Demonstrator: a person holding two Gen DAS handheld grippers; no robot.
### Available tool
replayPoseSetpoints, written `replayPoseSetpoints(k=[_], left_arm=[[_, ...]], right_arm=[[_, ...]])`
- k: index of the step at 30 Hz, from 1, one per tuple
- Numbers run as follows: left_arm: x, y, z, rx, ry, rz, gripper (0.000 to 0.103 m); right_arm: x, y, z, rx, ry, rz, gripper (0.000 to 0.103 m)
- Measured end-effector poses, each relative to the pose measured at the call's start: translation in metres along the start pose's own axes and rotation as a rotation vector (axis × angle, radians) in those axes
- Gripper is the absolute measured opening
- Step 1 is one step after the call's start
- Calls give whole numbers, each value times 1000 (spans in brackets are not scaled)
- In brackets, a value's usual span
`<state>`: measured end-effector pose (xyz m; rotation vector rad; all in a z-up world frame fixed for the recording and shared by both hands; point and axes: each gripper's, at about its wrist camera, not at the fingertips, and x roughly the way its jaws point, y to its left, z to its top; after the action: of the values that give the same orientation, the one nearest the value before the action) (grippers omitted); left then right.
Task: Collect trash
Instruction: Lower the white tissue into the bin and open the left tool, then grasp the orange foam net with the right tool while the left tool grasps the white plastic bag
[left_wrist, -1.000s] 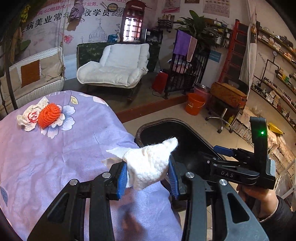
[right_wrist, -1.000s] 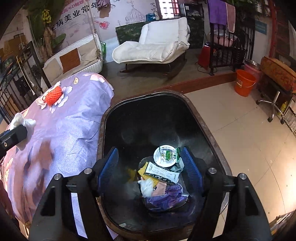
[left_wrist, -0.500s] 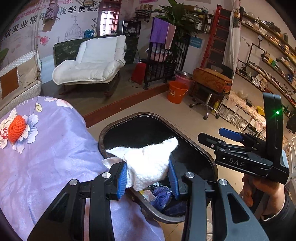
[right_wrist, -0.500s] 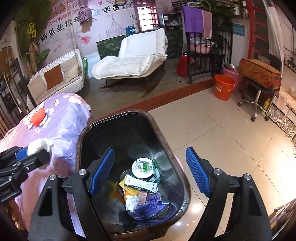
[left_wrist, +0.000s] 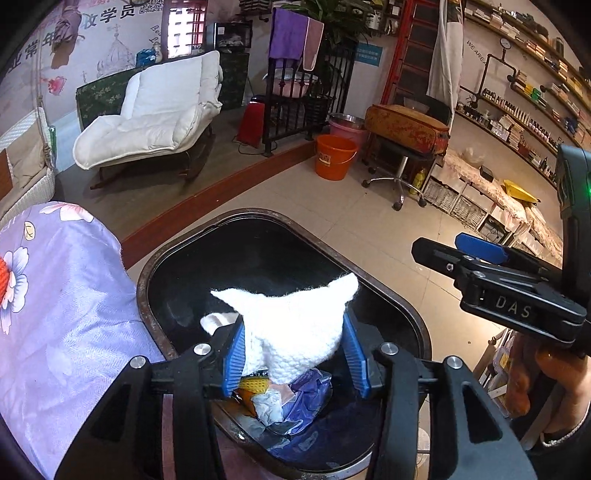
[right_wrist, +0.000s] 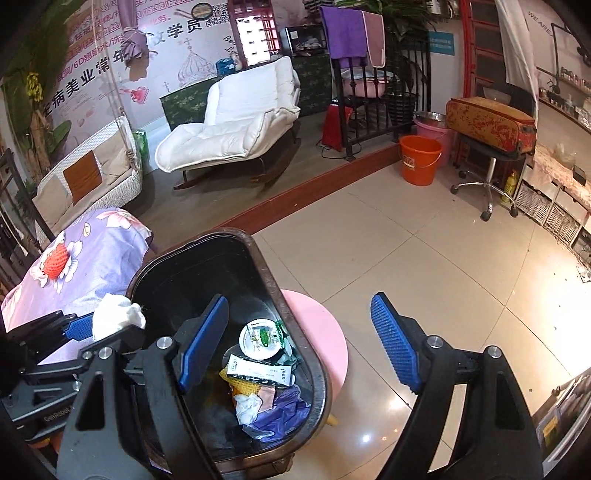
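A white foam wad (left_wrist: 295, 332) hangs between the blue pads of my left gripper (left_wrist: 295, 354), right above the open black trash bin (left_wrist: 388, 295). The jaws are opening, but both pads still touch the wad. From the right wrist the same wad (right_wrist: 114, 317) shows at the bin's left rim (right_wrist: 280, 295). My right gripper (right_wrist: 297, 306) stands wide open and empty over the bin's right edge. Wrappers, a round lid and purple plastic (right_wrist: 258, 369) lie in the bin. An orange foam net (right_wrist: 55, 260) rests on the purple flowered cloth (right_wrist: 96, 251).
The bin stands on a pink stool (right_wrist: 325, 332) beside the cloth-covered table. Tiled floor spreads to the right. Farther back are an orange bucket (right_wrist: 419, 158), a wheeled stool with a case on it (right_wrist: 487, 122) and a white lounge chair (right_wrist: 229, 122).
My left gripper carried the white wad rightward from over the purple cloth to above the bin, and its jaws stand wider. My right gripper swung right, so the bin now sits lower left.
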<state>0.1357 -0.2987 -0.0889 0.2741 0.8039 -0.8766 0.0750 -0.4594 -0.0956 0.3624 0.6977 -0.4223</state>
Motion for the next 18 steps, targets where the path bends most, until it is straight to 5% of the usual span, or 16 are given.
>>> replayPoseSetpoints(k=[7,18], left_arm=[[5,-4,-1,32,-10,25,83],[-20,12,-8,11,-48,40,90]], right_arm=[[3,-10,1,14,5,-16,79],[4,2,0,2,11,-2,84]])
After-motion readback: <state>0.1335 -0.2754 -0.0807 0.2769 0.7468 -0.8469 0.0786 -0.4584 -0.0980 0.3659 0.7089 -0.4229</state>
